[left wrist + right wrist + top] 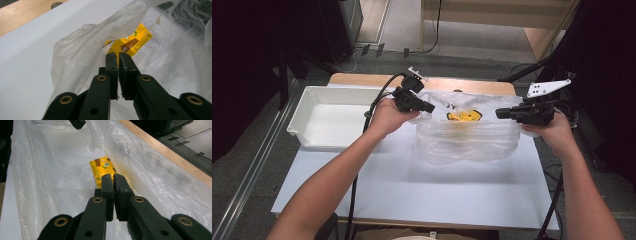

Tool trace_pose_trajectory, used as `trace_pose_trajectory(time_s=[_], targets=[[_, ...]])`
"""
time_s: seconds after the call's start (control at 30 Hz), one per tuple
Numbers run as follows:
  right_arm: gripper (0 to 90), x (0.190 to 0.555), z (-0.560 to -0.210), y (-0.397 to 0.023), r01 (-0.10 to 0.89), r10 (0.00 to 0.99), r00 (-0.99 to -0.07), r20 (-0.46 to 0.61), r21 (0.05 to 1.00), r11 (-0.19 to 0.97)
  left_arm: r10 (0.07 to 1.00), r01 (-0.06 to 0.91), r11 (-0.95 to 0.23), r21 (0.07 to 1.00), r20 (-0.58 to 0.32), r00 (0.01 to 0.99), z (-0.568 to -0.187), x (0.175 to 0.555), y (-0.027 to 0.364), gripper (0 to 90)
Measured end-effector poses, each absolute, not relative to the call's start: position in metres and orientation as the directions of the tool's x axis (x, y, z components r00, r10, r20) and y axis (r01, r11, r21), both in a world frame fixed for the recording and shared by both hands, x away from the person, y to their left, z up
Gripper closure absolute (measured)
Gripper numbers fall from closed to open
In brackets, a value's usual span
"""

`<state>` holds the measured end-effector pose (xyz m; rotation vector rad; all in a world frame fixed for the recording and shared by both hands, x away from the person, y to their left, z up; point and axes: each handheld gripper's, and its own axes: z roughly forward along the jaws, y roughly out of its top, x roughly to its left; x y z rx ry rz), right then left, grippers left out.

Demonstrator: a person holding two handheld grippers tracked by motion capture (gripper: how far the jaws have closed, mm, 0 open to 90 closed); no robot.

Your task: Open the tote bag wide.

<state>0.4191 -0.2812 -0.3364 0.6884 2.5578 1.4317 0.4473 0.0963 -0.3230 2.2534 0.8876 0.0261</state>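
White tabletop (pixel 412 190) carries a clear bag (pixel 467 142), yellow packet (pixel 464 116) already inside, both grippers (pixel 428 107) (pixel 500 113) clamped on its rim, removal pending.

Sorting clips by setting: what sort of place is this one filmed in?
Probably a lab or workshop recording station, not a home: a plain white table holding a white plastic bin, cables taped down on the grey carpet floor, and dark curtains alongside.

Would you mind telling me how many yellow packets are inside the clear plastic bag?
1. The yellow packet lies inside the clear plastic bag, toward its far side, between the two tools. The crumpled film could hide others.
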Motion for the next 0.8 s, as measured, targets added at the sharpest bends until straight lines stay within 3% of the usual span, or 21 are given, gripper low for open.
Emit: trace_pose_trajectory(time_s=[0.8], targets=[[89.5, 0.437, -0.388, -0.271, 0.407, 0.529, -0.836, 0.144, 0.810, 0.423, 0.658, 0.620, -0.488, 0.615, -0.208, 0.724, -0.376, 0.465, 0.088, 89.8]])
